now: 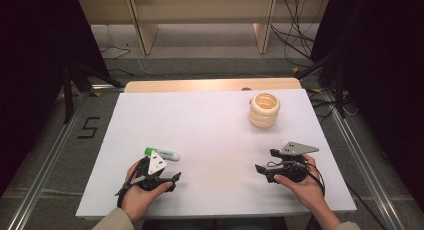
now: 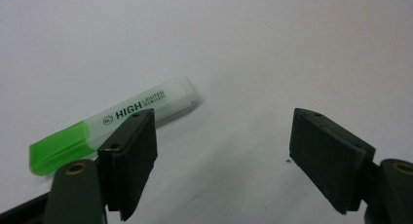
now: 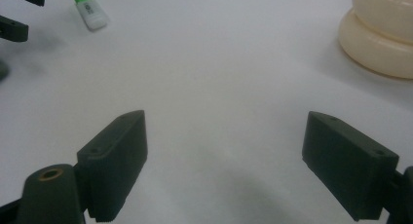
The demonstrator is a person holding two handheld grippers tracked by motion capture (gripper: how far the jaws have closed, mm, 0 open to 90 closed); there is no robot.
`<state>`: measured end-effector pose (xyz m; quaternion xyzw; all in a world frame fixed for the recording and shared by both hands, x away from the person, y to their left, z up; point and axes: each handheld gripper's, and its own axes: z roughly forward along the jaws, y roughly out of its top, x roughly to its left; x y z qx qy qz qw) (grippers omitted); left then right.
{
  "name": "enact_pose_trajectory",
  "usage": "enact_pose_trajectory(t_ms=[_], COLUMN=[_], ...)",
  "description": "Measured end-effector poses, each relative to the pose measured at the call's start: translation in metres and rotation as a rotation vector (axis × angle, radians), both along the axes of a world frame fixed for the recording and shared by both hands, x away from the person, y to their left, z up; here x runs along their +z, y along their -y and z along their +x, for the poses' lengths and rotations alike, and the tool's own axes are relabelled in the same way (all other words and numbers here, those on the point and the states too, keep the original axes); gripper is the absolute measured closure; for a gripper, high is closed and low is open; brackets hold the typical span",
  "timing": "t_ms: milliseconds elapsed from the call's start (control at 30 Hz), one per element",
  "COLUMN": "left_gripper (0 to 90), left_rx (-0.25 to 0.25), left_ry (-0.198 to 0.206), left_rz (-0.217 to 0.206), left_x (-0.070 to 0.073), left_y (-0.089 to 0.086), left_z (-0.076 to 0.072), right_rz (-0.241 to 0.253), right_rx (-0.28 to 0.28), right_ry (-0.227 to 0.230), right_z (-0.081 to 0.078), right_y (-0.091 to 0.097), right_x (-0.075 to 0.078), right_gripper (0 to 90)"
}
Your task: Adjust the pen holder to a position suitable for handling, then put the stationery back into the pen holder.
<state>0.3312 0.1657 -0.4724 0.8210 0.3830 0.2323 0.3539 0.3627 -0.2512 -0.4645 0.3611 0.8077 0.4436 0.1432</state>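
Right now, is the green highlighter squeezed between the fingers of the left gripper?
No, the highlighter lies flat on the white table beyond the left gripper, whose fingers stand wide apart with nothing between them.

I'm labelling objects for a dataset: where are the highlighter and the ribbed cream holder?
highlighter (image 2: 141,105): left gripper view, on its printed white barrel.
ribbed cream holder (image 1: 264,115): high view, on its outer side wall.

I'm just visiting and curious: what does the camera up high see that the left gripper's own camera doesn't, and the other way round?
High view alone: the person's hands, the right gripper, the cream ringed holder, the floor and shelving behind. Left gripper view alone: the word HIGHLIGHTER printed on the highlighter and its own open black jaws close up. Both share: the green-capped highlighter, the white table and the left gripper.
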Motion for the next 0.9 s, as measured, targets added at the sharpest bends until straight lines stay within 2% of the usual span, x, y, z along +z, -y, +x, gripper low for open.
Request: enact_pose_trajectory(t_ms=[167,767,900], left_gripper=[25.5,25.5,31.8], left_rx=[0.004,0.006,0.015], left_ry=[0.011,0.01,0.011], left_rz=[-0.002,-0.002,-0.018], left_x=[0.002,0.0003,0.0007], left_y=[0.0005,0.0002,0.0], left_z=[0.0007,0.0017,0.0037], right_rz=[0.001,0.003,0.001], right_rx=[0.002,0.0,-0.003], right_ry=[0.001,0.002,0.001], right_z=[-0.0013,-0.0011,-0.0003], right_y=[0.001,0.0005,-0.0001], right_x=[0.0002,0.0007,0.0006], right_gripper=[17.3,17.3,17.3])
